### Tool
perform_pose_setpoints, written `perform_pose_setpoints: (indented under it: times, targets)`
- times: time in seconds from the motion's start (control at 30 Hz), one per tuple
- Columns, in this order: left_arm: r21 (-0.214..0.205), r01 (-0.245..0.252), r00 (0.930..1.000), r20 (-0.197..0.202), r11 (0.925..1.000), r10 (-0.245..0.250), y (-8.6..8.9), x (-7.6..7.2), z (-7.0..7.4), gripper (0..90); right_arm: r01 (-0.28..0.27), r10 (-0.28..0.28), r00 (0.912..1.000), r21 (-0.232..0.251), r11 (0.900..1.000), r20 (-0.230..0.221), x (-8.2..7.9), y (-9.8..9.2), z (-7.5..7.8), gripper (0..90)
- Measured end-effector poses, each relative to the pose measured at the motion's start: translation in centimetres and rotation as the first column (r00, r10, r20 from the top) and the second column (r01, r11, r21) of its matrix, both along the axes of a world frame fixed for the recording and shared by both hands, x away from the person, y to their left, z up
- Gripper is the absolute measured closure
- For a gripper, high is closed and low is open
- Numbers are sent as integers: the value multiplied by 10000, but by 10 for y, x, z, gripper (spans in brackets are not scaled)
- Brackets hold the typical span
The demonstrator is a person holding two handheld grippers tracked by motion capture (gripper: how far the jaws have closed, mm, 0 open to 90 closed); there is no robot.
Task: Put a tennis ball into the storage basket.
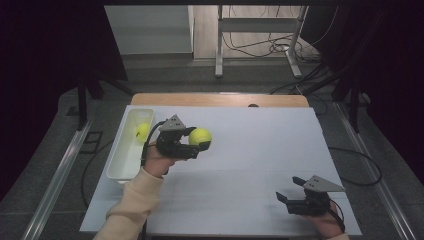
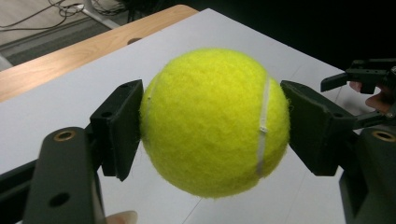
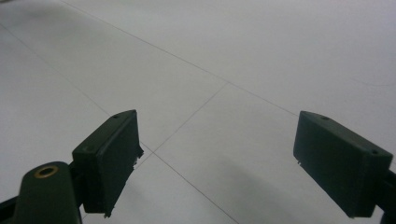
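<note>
Tennis ball (image 2: 212, 121): fuzzy yellow-green, white seam, clamped in left tool (image 2: 212, 126)

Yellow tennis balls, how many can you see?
2. One fuzzy yellow tennis ball is clamped in the left gripper above the white table; another lies in the white plastic bin.

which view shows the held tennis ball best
The left gripper view: the tennis ball sits large and sharp between the left gripper pads, its white seam plain. The high view shows it small, held above the white table. The right gripper view looks at bare table.
</note>
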State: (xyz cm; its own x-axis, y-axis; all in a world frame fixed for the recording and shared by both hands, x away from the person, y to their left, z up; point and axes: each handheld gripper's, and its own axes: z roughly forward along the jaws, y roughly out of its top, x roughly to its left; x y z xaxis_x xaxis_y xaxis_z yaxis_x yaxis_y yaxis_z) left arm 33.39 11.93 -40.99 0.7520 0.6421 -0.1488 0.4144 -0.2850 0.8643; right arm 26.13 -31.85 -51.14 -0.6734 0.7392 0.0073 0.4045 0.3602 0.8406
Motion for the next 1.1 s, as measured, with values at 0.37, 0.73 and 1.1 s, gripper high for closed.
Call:
perform_pose_setpoints:
  times: [0.37,0.73,1.1]
  targets:
    - [-190,-454,9989,88,9988,456,19,-2,4,263,10,-10,10000,-4,10000,13,0,0,0,153]
    - [-270,-763,9970,87,9967,766,33,-1,4,263,0,0,10000,-27,10000,15,0,0,0,152]
    - [-351,-1130,9935,127,9930,1135,47,-3,6,263,-4,4,10000,-15,10000,5,0,0,0,152]
